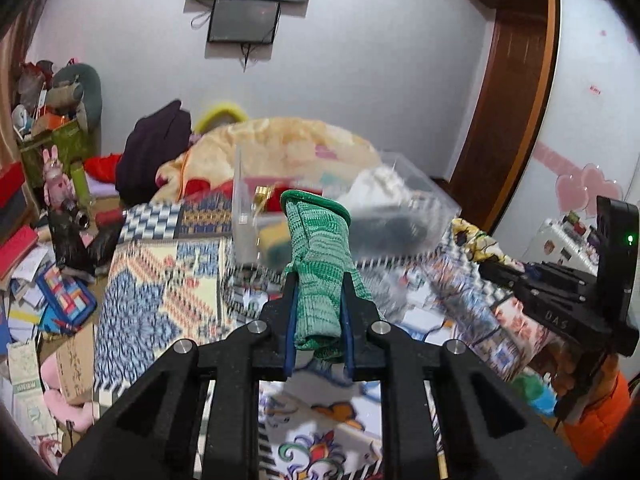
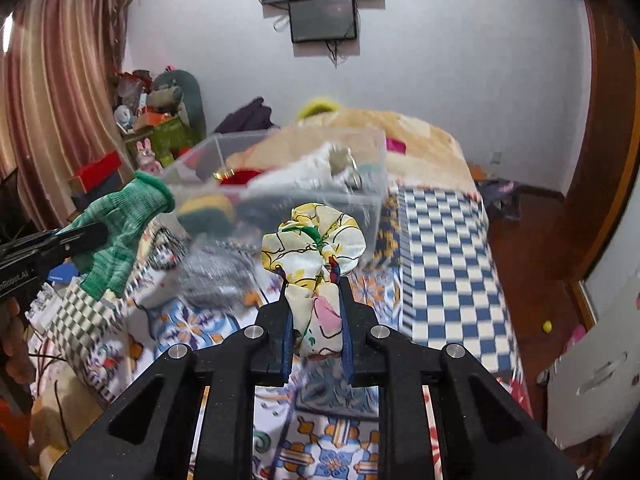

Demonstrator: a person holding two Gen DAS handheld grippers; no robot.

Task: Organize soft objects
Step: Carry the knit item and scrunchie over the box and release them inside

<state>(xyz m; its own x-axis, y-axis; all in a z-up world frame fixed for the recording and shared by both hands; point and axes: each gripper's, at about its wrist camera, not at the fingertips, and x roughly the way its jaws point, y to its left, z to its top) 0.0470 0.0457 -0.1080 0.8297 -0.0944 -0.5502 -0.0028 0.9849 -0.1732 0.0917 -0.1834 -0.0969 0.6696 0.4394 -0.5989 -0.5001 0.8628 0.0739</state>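
Observation:
My left gripper [image 1: 318, 276] is shut on a green knitted glove [image 1: 320, 256] and holds it up in the air in front of a clear plastic box [image 1: 416, 184]. My right gripper [image 2: 309, 274] is shut on a yellow-and-white floral scrunchie [image 2: 314, 240], also held up before the same box [image 2: 372, 148]. The box sits on the patterned bed cover and holds a white cloth [image 2: 304, 170], a red item and a yellow-green sponge [image 2: 206, 210]. The left gripper with the glove [image 2: 120, 224] shows at the left of the right wrist view.
A grey knitted piece [image 2: 216, 272] lies on the bed cover [image 2: 440, 260] in front of the box. A peach blanket [image 1: 280, 140] and dark clothes [image 1: 156, 152] lie behind. Clutter, books and toys crowd the floor at left [image 1: 48, 288]. A wardrobe [image 1: 520, 100] stands right.

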